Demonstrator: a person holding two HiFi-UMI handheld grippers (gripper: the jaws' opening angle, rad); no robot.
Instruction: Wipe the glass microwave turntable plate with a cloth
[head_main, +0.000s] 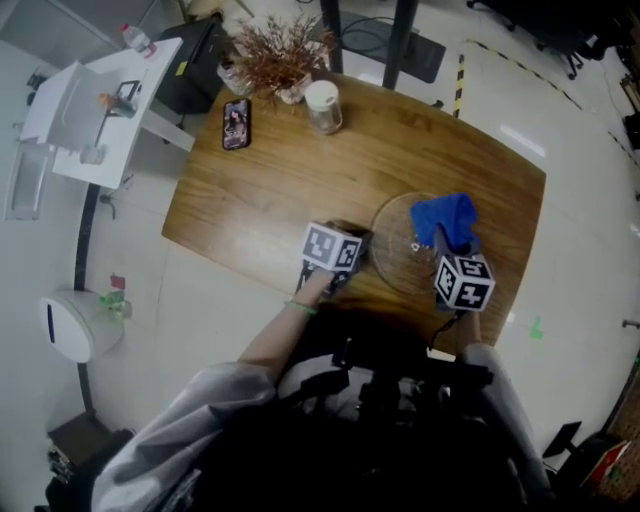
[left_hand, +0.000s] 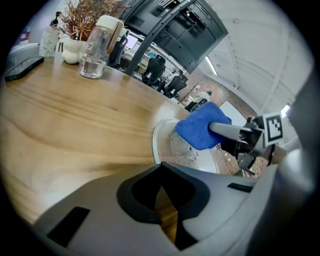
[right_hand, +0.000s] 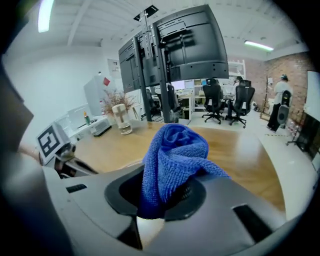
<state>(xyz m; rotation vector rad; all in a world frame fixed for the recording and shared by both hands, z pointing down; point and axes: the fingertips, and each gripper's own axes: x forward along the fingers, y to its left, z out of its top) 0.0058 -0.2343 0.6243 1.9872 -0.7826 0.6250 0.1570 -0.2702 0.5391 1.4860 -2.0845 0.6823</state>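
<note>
Glass turntable plate (head_main: 392, 268) is lying flat on the wooden table (head_main: 300, 170), near the person's edge. The right gripper (right_hand: 165, 202) is clamping the bunched blue cloth (right_hand: 172, 155) over the plate, ready for wiping. The left gripper (left_hand: 160, 170) is sitting closed and empty just beside the rim, probably guarding against sliding, with open tabletop stretching beyond.

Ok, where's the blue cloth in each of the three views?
Head view: the blue cloth is right of centre, on the glass plate.
Left gripper view: right of centre, over the plate, held by the right gripper.
Right gripper view: centre, clamped between the jaws.
Shared landmark: the white-lidded jar.
</note>
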